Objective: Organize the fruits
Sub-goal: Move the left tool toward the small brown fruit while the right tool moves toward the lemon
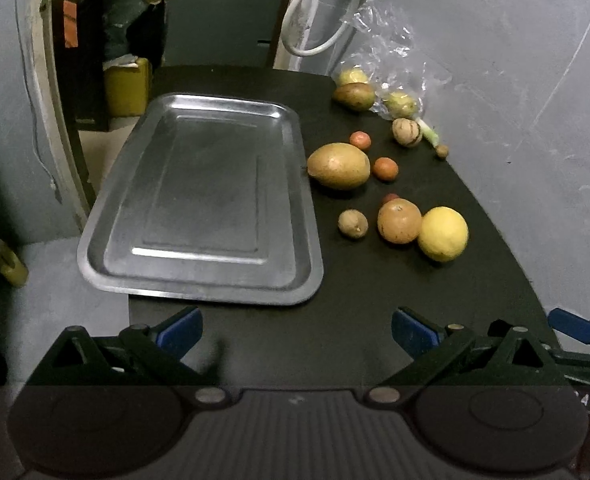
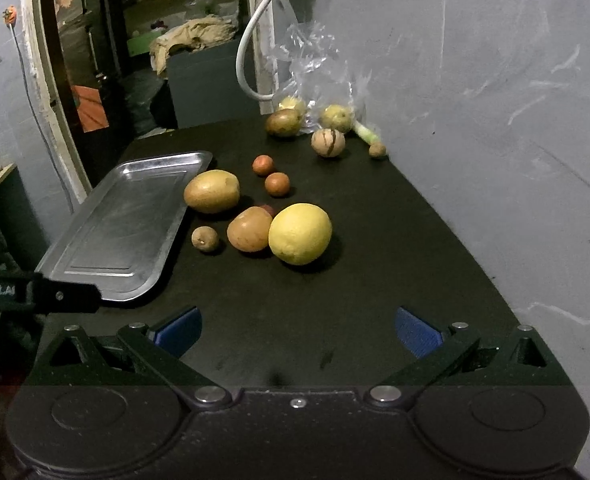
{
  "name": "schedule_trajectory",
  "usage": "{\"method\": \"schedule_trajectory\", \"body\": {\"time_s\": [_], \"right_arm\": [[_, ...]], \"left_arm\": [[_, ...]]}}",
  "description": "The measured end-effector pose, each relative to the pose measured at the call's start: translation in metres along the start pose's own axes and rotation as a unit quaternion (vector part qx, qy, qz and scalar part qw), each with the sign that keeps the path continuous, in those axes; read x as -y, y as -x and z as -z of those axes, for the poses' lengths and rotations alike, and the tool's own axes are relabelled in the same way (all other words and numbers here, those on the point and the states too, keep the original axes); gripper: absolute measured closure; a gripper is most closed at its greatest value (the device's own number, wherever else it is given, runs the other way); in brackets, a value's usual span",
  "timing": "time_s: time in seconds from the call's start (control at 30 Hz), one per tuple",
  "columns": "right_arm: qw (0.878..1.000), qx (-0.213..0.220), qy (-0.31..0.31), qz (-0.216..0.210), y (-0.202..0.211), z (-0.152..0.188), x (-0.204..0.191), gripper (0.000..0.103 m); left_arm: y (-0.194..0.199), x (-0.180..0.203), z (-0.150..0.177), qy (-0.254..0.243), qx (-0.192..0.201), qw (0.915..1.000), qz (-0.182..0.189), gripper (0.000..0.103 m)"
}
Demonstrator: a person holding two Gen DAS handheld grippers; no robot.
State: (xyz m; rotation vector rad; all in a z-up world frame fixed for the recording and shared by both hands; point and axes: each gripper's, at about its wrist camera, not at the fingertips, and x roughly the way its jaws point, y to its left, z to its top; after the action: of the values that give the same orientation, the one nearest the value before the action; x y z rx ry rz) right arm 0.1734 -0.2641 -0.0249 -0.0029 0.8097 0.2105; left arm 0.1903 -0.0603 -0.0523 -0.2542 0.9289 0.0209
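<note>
Both tools at the near edge of the black table (image 2: 375, 280), nothing picked yet. Left gripper (image 1: 297, 330) spread wide, empty, facing the metal tray (image 1: 203, 200) at its 12 o'clock; right gripper (image 2: 298, 330) likewise spread and empty, fruit cluster at its 12. Tray bare, all fruit loose on the tabletop to the tray's 3 o'clock. Nearest the right tool: yellow citrus (image 2: 300, 234), touching or just beside an orange-brown fruit (image 2: 250, 229) at its 9, with a small reddish fruit partly hidden behind the two. Likely trouble: closing on the citrus would nudge its neighbour, and round fruit on a smooth top will roll, possibly toward the table edge. A small brown fruit (image 2: 205, 238) sits close to the tray rim; fingers could clip the rim and shift the tray, whose near left corner seems to overhang the table. Further out, the large mango (image 2: 211, 191) lies just beside the tray; it looks wide for the jaws and may squirt out if pinched off-centre. Two small orange fruits (image 2: 271, 176) beyond. At the far end, fruit lies half inside a clear plastic bag (image 2: 315, 72) against the wall; film could snag a finger and drag the lot. The grippers sit close together, so a crossing reach risks collision.
</note>
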Motion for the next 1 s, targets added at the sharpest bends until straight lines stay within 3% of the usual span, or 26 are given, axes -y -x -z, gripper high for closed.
{"method": "schedule_trajectory", "body": {"time_s": [0.23, 0.47, 1.0], "right_arm": [[0.999, -0.023, -0.016, -0.026, -0.021, -0.007, 0.017, 0.000], [0.999, -0.007, 0.005, -0.041, -0.026, -0.016, 0.021, 0.001], [0.994, -0.024, -0.025, -0.100, -0.066, -0.040, 0.040, 0.004]], "left_arm": [[-0.011, 0.027, -0.017, -0.063, 0.007, 0.9955, -0.071, 0.000], [-0.018, 0.050, -0.025, -0.123, -0.003, 0.9844, -0.125, 0.000], [-0.050, 0.071, -0.044, -0.229, 0.007, 0.9683, -0.099, 0.000]]}}
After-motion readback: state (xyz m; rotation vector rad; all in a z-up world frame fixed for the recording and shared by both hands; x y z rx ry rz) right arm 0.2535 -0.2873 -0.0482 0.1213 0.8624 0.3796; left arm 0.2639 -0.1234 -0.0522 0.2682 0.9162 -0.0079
